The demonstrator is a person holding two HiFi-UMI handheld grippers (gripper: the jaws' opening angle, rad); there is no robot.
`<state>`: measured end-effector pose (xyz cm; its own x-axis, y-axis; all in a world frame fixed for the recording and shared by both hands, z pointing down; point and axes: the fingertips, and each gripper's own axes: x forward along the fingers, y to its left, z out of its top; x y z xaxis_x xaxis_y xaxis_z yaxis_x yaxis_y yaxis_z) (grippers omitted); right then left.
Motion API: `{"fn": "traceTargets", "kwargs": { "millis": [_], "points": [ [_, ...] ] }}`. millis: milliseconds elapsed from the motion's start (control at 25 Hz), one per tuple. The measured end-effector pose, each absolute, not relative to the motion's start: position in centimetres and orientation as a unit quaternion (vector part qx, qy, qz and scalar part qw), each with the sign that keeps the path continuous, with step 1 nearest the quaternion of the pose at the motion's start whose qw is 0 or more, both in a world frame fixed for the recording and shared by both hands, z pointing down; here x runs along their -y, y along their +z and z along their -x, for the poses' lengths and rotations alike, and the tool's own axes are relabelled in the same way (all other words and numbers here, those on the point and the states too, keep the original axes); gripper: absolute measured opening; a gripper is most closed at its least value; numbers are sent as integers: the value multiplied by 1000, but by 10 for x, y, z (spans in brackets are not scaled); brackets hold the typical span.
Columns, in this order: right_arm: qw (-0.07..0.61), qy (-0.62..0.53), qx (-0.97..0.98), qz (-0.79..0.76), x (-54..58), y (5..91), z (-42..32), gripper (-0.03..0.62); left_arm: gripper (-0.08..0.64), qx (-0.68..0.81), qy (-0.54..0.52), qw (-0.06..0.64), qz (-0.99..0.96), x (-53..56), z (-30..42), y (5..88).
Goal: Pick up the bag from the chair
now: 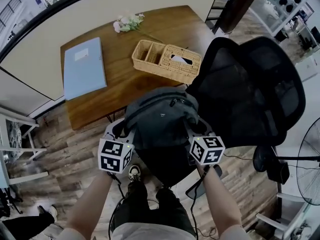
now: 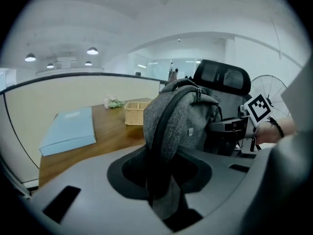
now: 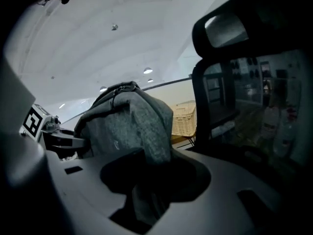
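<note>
Bag (image 1: 160, 115) clamped by left gripper (image 1: 123, 130), right gripper (image 1: 195, 129); seemingly clear of chair (image 1: 260, 84).

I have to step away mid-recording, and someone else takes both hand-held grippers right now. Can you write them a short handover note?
Left hand-held gripper: shut on the left side of the grey fabric backpack.
Right hand-held gripper: shut on its right side.
Backpack: held up between both, in front of the black mesh office chair, beside the brown wooden table.
Done: both grips are on the fabric.
Left: carry it clear of the chair. Whether its bottom is off the seat cannot be seen, so check before pulling away.
</note>
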<state>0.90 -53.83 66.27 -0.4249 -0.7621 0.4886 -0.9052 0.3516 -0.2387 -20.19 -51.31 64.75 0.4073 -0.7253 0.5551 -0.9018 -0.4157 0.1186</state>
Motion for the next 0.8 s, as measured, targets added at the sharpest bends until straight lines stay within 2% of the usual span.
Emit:
{"fn": "traceTargets", "kwargs": {
  "millis": [360, 800],
  "points": [
    [162, 141, 827, -520, 518, 491, -10, 155, 109, 501, 155, 143, -839, 503, 202, 497],
    [104, 60, 824, -554, 445, 337, -28, 149, 107, 465, 114, 47, -877, 454, 184, 345]
  ]
}}
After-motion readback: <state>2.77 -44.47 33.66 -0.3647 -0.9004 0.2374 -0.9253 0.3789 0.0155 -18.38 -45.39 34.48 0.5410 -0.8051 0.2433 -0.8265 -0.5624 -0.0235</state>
